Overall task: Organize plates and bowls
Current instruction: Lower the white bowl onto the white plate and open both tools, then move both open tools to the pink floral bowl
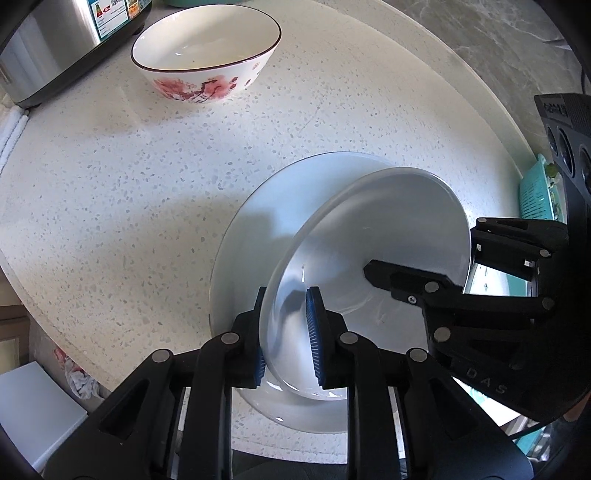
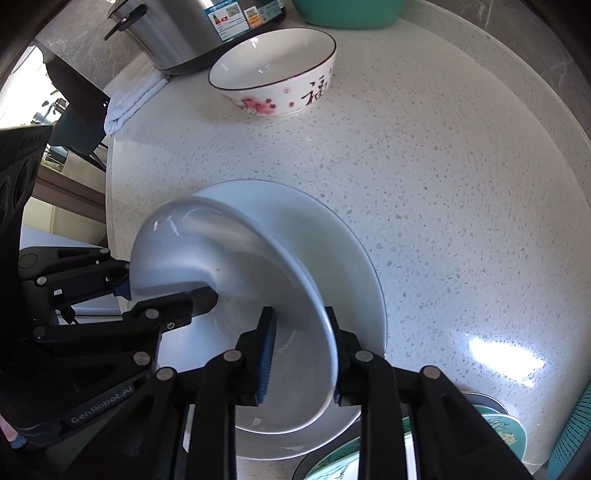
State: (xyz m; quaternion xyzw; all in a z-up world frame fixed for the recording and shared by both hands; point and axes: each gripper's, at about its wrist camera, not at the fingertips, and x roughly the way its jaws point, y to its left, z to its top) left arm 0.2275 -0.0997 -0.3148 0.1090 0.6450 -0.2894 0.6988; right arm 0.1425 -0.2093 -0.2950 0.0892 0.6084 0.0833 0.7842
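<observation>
A shallow white bowl (image 1: pixel 388 229) (image 2: pixel 207 240) sits tilted on a larger white plate (image 1: pixel 258 229) (image 2: pixel 332 240) on the speckled counter. My left gripper (image 1: pixel 286 339) (image 2: pixel 166 290) is shut on the bowl's rim, with one pad inside and one outside. At the opposite rim, my right gripper (image 2: pixel 301 354) (image 1: pixel 423 247) straddles the edge. Its inner pad stands clear of the wall, so it is open. A white bowl with red flowers (image 1: pixel 207 48) (image 2: pixel 273 62) stands alone at the back.
A steel rice cooker (image 1: pixel 48 44) (image 2: pixel 177 33) and a teal basin (image 2: pixel 347 11) stand behind the flowered bowl. A folded white cloth (image 2: pixel 129 99) lies at the counter's edge. Green patterned plates (image 2: pixel 495 424) and a teal basket (image 1: pixel 539 192) (image 2: pixel 572 435) lie close by on the right.
</observation>
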